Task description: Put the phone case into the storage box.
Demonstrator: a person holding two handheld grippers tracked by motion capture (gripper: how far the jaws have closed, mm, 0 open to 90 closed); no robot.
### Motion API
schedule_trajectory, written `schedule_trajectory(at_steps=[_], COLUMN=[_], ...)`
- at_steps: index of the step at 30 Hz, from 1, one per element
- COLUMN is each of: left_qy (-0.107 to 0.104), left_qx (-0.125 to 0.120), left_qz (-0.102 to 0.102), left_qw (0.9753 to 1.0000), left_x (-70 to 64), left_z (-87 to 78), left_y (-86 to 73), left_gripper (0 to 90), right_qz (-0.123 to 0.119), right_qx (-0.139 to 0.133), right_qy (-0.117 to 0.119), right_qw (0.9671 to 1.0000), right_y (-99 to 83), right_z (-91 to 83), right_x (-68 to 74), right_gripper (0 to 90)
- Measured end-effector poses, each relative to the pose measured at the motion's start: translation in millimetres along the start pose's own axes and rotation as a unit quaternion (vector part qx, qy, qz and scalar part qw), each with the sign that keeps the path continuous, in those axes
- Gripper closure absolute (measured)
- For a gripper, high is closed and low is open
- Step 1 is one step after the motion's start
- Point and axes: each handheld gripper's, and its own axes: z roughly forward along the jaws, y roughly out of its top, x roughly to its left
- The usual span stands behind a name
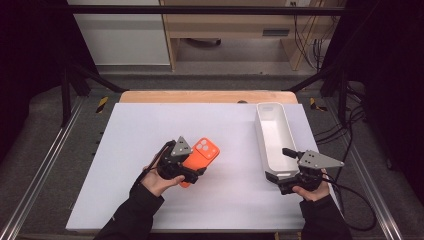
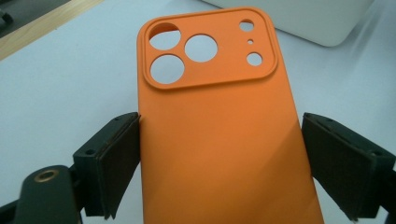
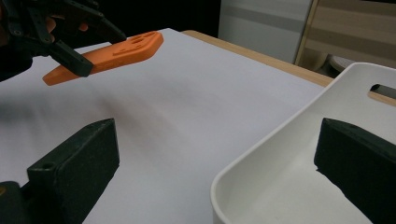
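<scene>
Nearest to us in the left gripper view is the orange silicone phone case with round camera cut-outs [image 2: 219, 130], lying lengthwise between our left gripper's [image 2: 219, 163] two black jaws. One pad presses against the case's long edge; the other sits at the opposite edge, so we read this gripper as clamped on the case. From the right gripper view the case [image 3: 112, 53] hangs tilted above the white table sheet [image 3: 187, 102], clear of it, cut-out end higher. In the high view the case [image 1: 201, 154] sits left of centre over the sheet [image 1: 150, 130], our left gripper [image 1: 192, 172] at its near end.

Our right gripper [image 1: 290, 181] sits at the near end of the long white plastic bin [image 1: 272, 132], which stands along the sheet's right side, well apart from the case. In the right gripper view its jaws stand wide apart, straddling the bin's near rim [image 3: 261, 158]: one over the sheet, one over the bin's inside. It grips nothing.
</scene>
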Motion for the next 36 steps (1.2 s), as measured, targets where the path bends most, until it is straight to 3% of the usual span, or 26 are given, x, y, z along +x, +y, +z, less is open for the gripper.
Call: schedule_trajectory(at_steps=[21,36], left_qy=[-0.043,-0.065], left_qx=[0.008,0.017], left_qz=[0.039,0.068], left_qw=[0.9983,0.9954], left_x=[-22.6,-33.3], left_z=[8.6,13.3], left_y=[5.0,6.2], left_gripper=[13.5,13.5], right_qz=[-0.038,-0.062], right_qx=[0.019,0.044], right_qy=[0.030,0.066], right_qw=[0.9987,0.9950], right_y=[6.6,8.1], right_z=[14.3,26.2], right_x=[18.3,30.7], right_gripper=[0.5,0.9])
